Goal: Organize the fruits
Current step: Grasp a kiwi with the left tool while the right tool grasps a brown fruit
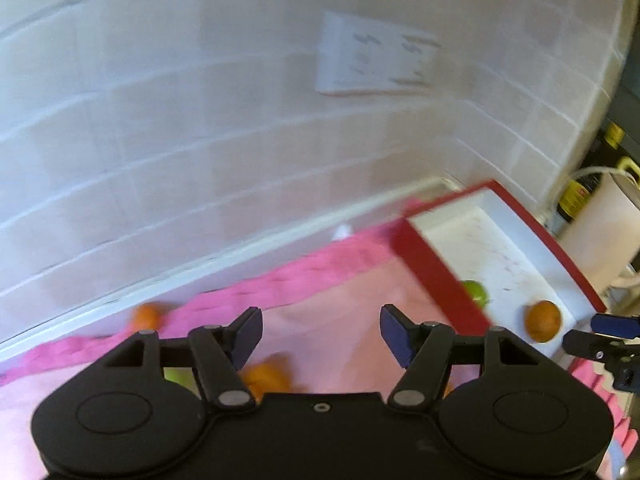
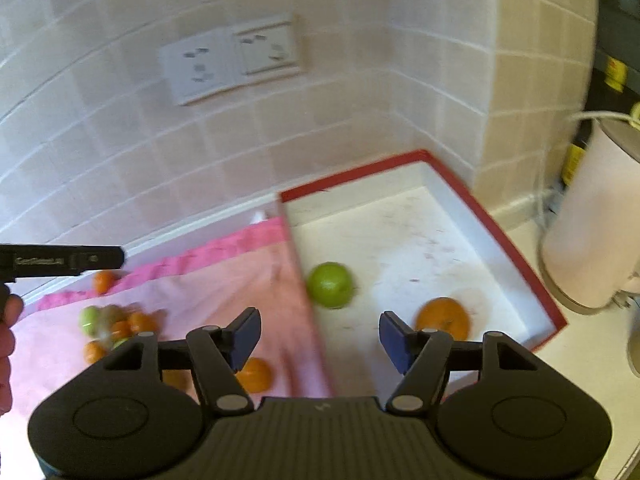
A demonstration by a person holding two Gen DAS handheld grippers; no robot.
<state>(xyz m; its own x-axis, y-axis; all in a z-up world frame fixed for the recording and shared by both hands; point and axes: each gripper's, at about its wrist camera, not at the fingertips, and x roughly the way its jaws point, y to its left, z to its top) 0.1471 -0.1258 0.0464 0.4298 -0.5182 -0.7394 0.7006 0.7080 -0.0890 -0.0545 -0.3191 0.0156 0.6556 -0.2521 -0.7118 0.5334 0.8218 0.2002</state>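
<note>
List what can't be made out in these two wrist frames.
- Left wrist view: the green fruit in the red box is half hidden by the box's near wall.
- Left wrist view: the loose fruit on the pink cloth is blurred and covered by the left gripper.
- Right wrist view: the fruit pile is too blurred to count.

Box floor (image 2: pixel 420 240) open behind apple (image 2: pixel 330 285), orange (image 2: pixel 442 318).

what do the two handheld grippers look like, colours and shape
Both match: the left gripper and right gripper have matte black bodies with two round discs, silver pivot pins, angled black linkage arms and dark blue finger pads. The right body is ribbed. No cables show.
</note>
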